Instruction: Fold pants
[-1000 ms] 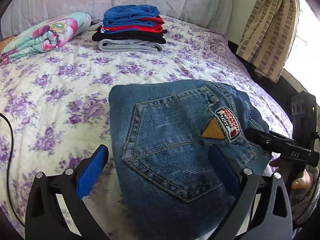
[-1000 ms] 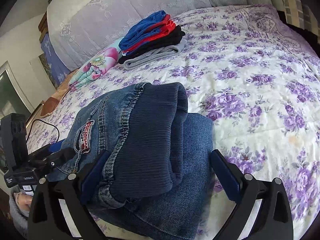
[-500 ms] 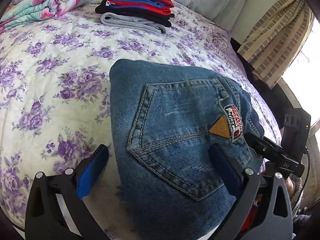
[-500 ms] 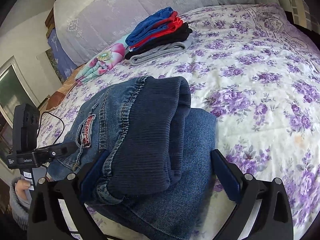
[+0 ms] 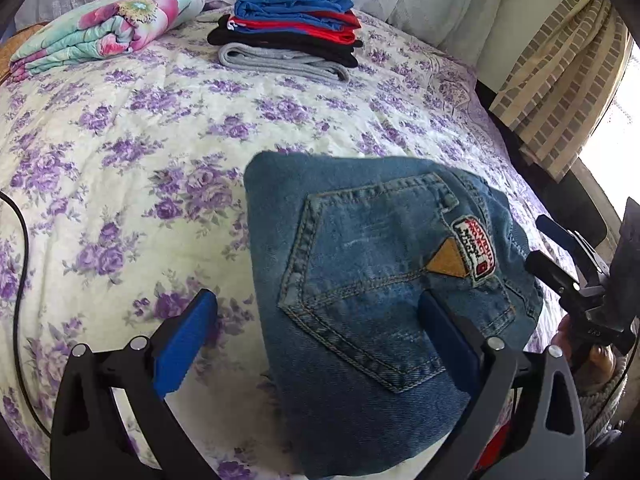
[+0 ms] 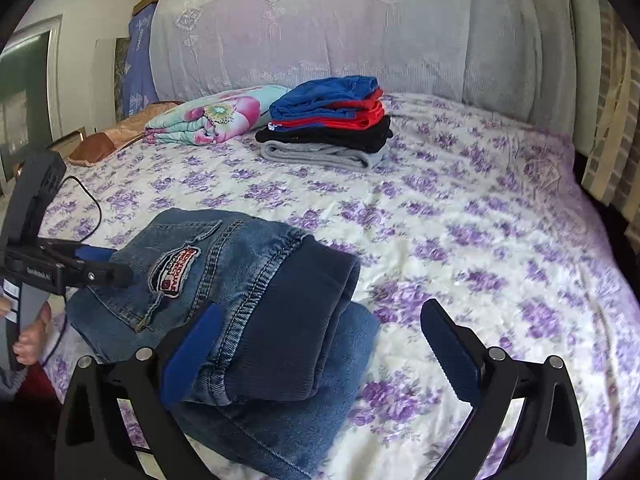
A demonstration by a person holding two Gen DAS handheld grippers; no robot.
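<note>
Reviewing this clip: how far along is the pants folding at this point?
Folding looks done: the jeans lie in a compact bundle on the bed, waistband doubled over on top. In hand: nothing gripped. The left gripper and right gripper are both open, each with one finger over the denim. Probably left: moving the bundle onto the stack of folded clothes near the headboard, if that is intended.
</note>
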